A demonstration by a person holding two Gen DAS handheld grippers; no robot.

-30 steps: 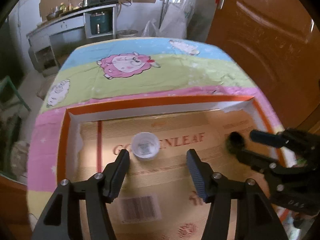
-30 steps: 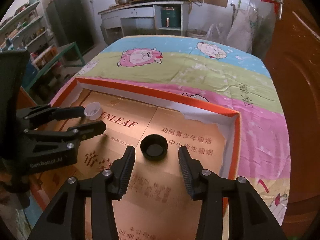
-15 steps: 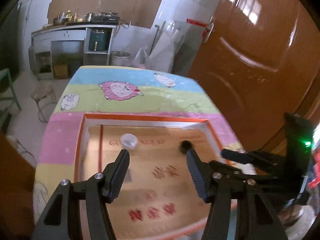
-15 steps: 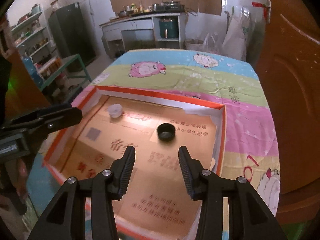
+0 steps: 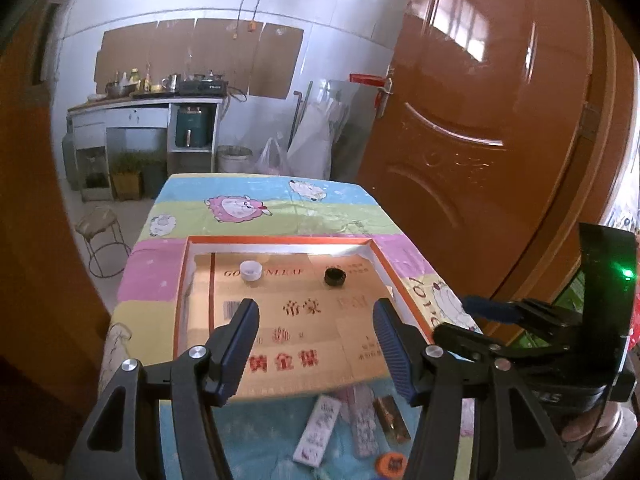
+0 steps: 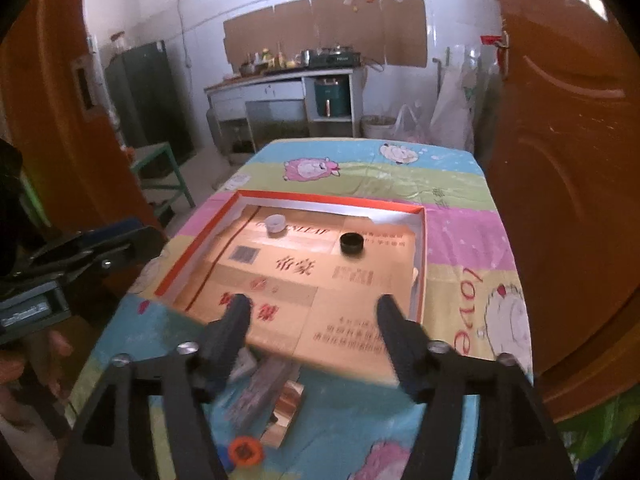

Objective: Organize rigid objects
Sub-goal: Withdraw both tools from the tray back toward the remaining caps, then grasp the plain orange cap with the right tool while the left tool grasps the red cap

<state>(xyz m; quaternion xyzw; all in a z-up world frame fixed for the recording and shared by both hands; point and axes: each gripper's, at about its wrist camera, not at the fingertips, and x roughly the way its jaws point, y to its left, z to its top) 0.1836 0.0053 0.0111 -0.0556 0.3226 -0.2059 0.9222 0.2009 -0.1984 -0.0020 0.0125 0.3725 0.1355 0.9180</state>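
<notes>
Readable print: box floor and tablecloth only.
The cardboard box (image 5: pixel 304 344) floor carries gold Latin letters, partly covered by a white cap (image 5: pixel 251 271): "GO…NLEAF" in the left wrist view, "…NLEAF" in the right. Below it stand two dark Chinese characters, 帝豪 (image 6: pixel 296 266). Nearer the front edge are red characters, 黄金叶 as best I can tell (image 5: pixel 283 361). A barcode (image 5: pixel 232 309) sits at the left; its digits are too small to read. Smaller Chinese lines at the right front are illegible. The tablecloth (image 6: pixel 472 248) shows red "love" (image 6: pixel 466 307) beside a sheep.
</notes>
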